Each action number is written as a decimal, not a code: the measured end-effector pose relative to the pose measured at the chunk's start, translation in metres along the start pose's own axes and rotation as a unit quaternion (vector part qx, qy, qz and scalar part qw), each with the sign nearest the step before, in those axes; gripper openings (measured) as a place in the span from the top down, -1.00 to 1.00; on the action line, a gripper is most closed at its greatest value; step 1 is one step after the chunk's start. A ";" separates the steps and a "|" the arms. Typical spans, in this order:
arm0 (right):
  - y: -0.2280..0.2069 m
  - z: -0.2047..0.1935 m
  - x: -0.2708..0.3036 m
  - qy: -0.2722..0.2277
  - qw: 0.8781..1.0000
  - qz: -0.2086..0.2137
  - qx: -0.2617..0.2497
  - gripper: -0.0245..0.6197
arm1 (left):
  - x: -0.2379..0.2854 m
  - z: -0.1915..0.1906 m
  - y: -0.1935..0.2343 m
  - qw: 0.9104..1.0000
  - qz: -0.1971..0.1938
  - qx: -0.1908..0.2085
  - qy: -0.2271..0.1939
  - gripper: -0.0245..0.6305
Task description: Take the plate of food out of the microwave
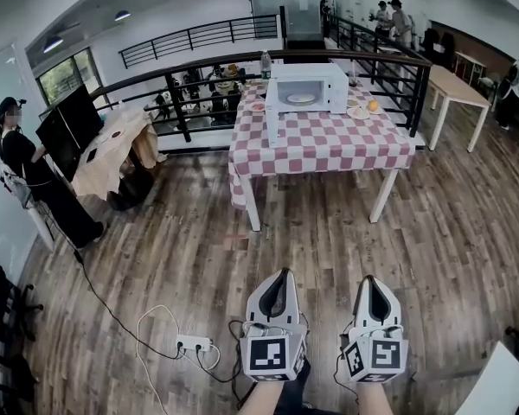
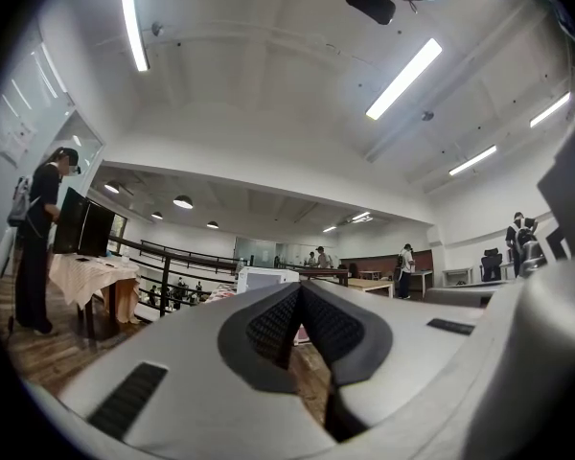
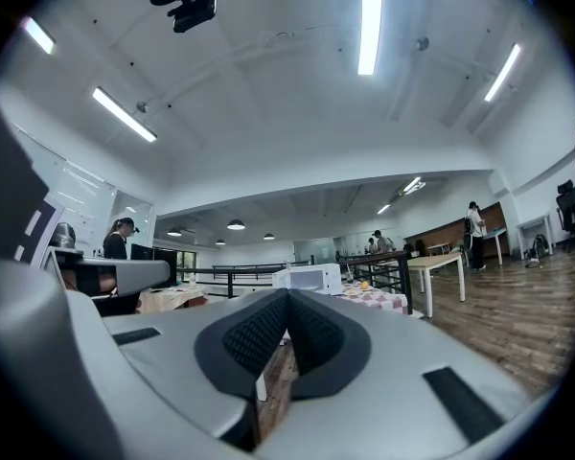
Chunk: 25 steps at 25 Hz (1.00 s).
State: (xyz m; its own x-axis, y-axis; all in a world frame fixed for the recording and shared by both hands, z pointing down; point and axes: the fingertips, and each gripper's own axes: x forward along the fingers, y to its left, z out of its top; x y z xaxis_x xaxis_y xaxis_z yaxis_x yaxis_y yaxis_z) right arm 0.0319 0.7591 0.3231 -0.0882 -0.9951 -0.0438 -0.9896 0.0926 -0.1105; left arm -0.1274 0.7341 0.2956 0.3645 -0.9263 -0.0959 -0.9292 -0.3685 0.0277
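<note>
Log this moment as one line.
left gripper: shut, empty | right gripper: shut, empty | plate: inside microwave | table: far ahead

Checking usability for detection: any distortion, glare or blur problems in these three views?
Head view: sharp, evenly lit, barrel distortion bows the railing; microwave small and far. Left gripper view: black vignetted corners, ceiling strip light blown out, left gripper fills the lower half. Right gripper view: same vignette and glare, microwave tiny behind the right gripper.

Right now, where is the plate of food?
The plate sits inside the white microwave on the checkered table, top centre of the head view.
</note>
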 end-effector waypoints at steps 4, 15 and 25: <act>-0.004 0.000 0.035 0.003 1.000 -0.005 0.000 0.95 | 0.035 -0.003 0.011 1.000 -0.007 0.000 0.005 0.89; -0.015 0.002 0.132 0.005 1.000 -0.021 -0.003 0.95 | 0.129 -0.009 0.053 1.000 -0.012 -0.007 0.008 0.89; -0.013 -0.003 0.201 0.008 1.000 -0.024 -0.003 0.95 | 0.192 -0.016 0.084 1.000 -0.018 -0.007 0.014 0.89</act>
State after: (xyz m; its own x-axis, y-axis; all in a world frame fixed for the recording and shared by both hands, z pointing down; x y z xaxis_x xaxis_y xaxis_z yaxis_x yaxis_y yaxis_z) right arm 0.0271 0.5573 0.3188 -0.0413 -0.9989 -0.0233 -0.9934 0.0436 -0.1057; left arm -0.1346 0.5235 0.2954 0.3999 -0.9140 -0.0688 -0.9143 -0.4030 0.0393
